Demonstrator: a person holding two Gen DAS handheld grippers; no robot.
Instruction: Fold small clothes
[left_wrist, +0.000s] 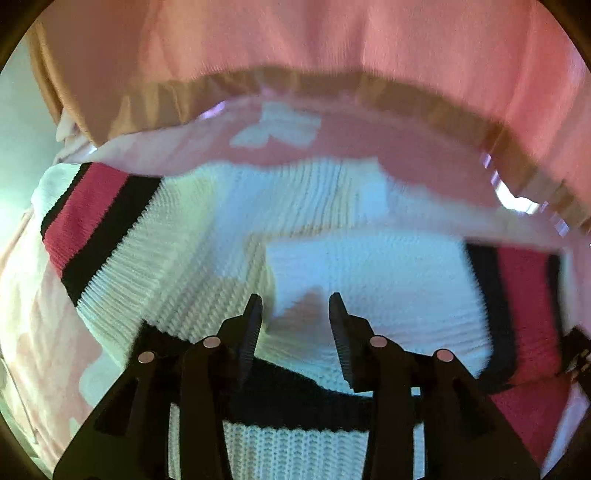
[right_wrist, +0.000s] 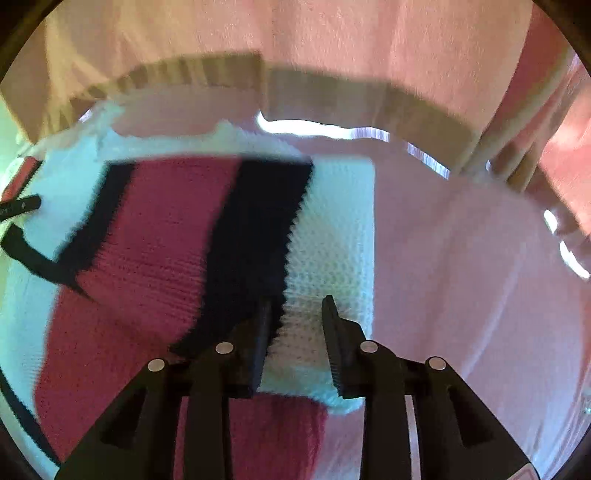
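Note:
A small white knit sweater (left_wrist: 369, 266) with red and black striped bands lies on a pale pink cloth (left_wrist: 295, 147). My left gripper (left_wrist: 294, 297) hovers over the white middle of the sweater. Its jaws stand apart and nothing is pinched between them. A striped cuff (left_wrist: 92, 229) lies at the left. In the right wrist view the red and black band (right_wrist: 166, 240) fills the left half. My right gripper (right_wrist: 296, 301) is open just above the sweater's white edge strip (right_wrist: 332, 240), with knit showing in the gap between the fingers.
A person in a pink top (left_wrist: 332, 37) with a tan ribbed hem (left_wrist: 406, 96) stands close behind the sweater. Bare pink cloth (right_wrist: 461, 277) stretches to the right of the sweater. The tip of the other gripper (right_wrist: 20, 206) shows at the far left.

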